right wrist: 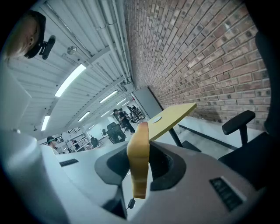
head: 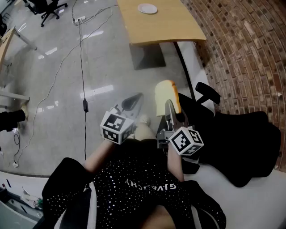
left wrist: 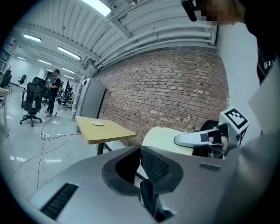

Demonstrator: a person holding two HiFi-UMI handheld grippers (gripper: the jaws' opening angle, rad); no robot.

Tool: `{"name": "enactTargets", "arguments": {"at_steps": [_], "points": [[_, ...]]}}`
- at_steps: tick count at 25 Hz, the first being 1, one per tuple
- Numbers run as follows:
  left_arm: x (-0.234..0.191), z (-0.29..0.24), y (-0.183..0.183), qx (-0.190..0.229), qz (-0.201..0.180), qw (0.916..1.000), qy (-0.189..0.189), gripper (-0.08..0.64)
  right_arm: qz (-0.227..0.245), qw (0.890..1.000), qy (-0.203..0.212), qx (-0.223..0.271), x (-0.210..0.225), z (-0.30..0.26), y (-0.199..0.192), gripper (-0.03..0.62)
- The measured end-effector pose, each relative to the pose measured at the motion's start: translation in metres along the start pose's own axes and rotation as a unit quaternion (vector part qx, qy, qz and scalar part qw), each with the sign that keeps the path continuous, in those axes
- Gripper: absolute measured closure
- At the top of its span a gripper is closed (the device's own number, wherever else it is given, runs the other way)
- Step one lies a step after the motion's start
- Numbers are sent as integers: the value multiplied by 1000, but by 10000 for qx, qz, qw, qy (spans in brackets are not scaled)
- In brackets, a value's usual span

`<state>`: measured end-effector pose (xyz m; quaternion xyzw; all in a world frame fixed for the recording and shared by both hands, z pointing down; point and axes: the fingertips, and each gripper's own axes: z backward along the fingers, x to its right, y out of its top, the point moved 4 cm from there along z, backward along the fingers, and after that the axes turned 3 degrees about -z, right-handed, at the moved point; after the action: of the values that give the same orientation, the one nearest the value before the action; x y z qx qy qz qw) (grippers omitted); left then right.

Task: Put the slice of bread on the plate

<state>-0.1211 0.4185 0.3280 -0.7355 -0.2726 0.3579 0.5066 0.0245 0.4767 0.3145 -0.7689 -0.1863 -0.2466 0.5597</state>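
Note:
A slice of bread (head: 165, 95) with a tan crust stands on edge between the jaws of my right gripper (head: 169, 105), which is shut on it in the air above the floor. From the right gripper view the bread (right wrist: 139, 159) shows edge-on, pinched at the middle. My left gripper (head: 136, 98) hangs just left of it, shut and empty. In the left gripper view the bread (left wrist: 162, 138) appears pale, with a right gripper finger (left wrist: 192, 139) across it. A small white plate (head: 147, 8) lies on the yellow table (head: 170, 27) far ahead; the plate (left wrist: 97, 124) is empty.
A black office chair (head: 237, 138) stands close on the right against the brick wall (head: 241, 53). A cable (head: 82, 67) runs across the glossy floor on the left. Far off, a person (left wrist: 54, 89) stands beside more chairs (left wrist: 31, 99).

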Motion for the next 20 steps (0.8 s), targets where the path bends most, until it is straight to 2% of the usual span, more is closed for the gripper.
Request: {"name": "enactTargets", "arguments": {"at_steps": [9, 16, 20], "points": [[-18, -27, 8, -31, 23, 9999, 144, 548, -114, 9999, -15, -53, 18, -36, 24, 497], [-42, -79, 27, 110, 89, 9992, 366, 548, 0, 9998, 85, -152, 42, -81, 58, 497], [-52, -116, 38, 64, -48, 9989, 467, 548, 25, 9998, 155, -138, 60, -112, 86, 497]]}}
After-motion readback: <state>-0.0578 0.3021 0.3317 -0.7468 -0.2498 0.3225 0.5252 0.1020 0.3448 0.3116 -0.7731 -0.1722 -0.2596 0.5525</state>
